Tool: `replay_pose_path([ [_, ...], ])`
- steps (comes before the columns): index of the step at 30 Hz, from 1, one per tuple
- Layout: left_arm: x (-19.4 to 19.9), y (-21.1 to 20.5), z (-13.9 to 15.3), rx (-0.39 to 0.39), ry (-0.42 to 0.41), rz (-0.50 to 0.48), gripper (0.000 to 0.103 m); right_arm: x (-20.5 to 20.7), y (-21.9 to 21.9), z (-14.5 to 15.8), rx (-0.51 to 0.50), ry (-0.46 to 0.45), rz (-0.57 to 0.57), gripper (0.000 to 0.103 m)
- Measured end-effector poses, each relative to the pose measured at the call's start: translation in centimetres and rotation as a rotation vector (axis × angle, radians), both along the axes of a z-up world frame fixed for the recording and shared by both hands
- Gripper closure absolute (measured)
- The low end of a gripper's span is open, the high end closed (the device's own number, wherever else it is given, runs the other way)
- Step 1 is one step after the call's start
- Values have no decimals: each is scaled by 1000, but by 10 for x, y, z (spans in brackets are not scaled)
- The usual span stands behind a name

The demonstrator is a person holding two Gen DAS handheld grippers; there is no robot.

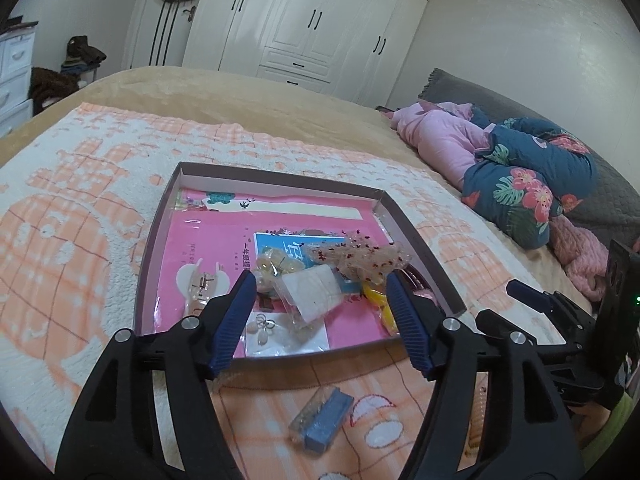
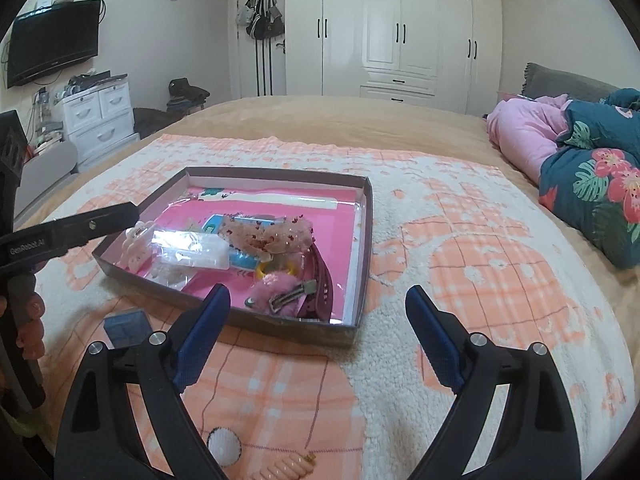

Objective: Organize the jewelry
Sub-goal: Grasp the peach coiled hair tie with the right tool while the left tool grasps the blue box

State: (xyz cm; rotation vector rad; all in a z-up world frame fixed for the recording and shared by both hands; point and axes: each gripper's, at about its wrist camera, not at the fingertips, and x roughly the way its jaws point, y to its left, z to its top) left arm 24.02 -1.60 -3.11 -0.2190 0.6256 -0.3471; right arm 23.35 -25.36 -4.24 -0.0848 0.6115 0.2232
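A shallow brown box tray [image 1: 420, 240] [image 2: 366, 240] lined with pink paper lies on the bed. It holds small clear packets of jewelry: a white packet [image 1: 314, 292], a speckled clear bag [image 1: 360, 258] [image 2: 268, 234], earrings and shells [image 1: 264, 326], a fluffy pink hair clip [image 2: 276, 286], a white clip [image 2: 138, 246]. A small blue case [image 1: 326, 420] [image 2: 128, 330] lies on the blanket outside the tray's near edge. My left gripper [image 1: 320, 292] is open above the tray's near part, empty. My right gripper [image 2: 318, 300] is open and empty, near the tray's near right corner.
An orange-and-white checked blanket [image 2: 480, 260] covers the bed. Pink and floral blue bedding [image 2: 580, 160] is heaped at the right. White wardrobes [image 2: 400, 32] stand behind; a white drawer unit [image 2: 96, 120] and a wall TV [image 2: 52, 42] are at the left.
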Motion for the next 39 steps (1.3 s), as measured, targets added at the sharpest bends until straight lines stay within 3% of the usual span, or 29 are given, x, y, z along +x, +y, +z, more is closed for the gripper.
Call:
replay_pose_path([
  [13,-24,-1,6,34,-33,-9,24,-24,3,-7,-2,23,-2,15],
  [24,-37,-6,-12,86,12,-29,23,-47,6,-26,6,92,-55,15],
  [34,-42,-14,-40,142,94,-65,25,-62,-8,-58,25,239,-178,15],
  [37,-41,-18,-45,163,106,-74,29,-66,-8,-61,30,249,-176,27],
  [39,-40,-20,-50,165,119,-81,31,-69,-3,-61,29,252,-141,52],
])
